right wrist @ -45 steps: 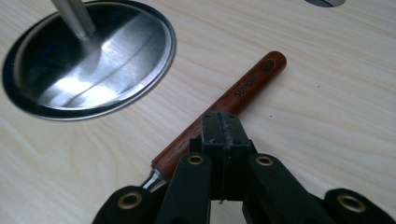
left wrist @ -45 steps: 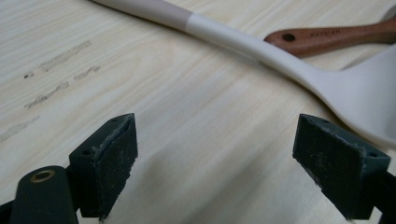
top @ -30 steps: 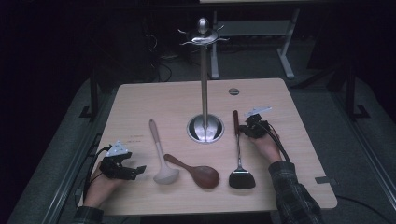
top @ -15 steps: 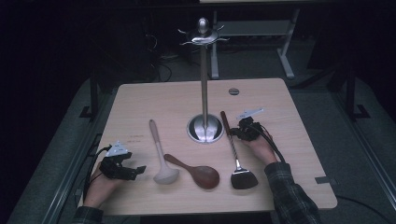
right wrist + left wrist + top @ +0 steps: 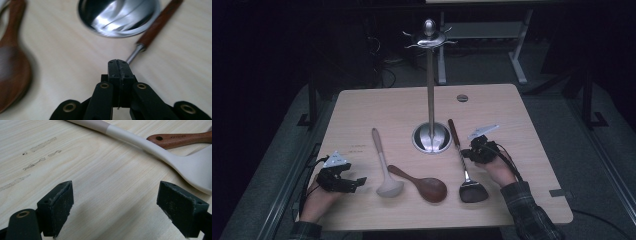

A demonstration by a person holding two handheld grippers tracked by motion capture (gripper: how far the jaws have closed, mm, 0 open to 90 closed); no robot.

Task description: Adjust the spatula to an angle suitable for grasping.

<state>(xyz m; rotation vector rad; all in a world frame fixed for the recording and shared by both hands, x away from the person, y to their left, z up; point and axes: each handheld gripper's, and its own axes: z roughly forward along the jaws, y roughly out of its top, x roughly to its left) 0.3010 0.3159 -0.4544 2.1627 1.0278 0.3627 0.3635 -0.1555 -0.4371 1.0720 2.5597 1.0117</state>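
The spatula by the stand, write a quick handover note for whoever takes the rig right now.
Right claw: shut on the spatula, gripping its metal shaft below the wooden handle; the handle end points at the stand base.
Left claw: open, holding nothing, resting on the table beside the pale ladle.
Wooden spoon lies between ladle and spatula.
Done: spatula gripped. The stand's top hooks look bare.
Left: probably hang the spatula, then ladle and spoon.
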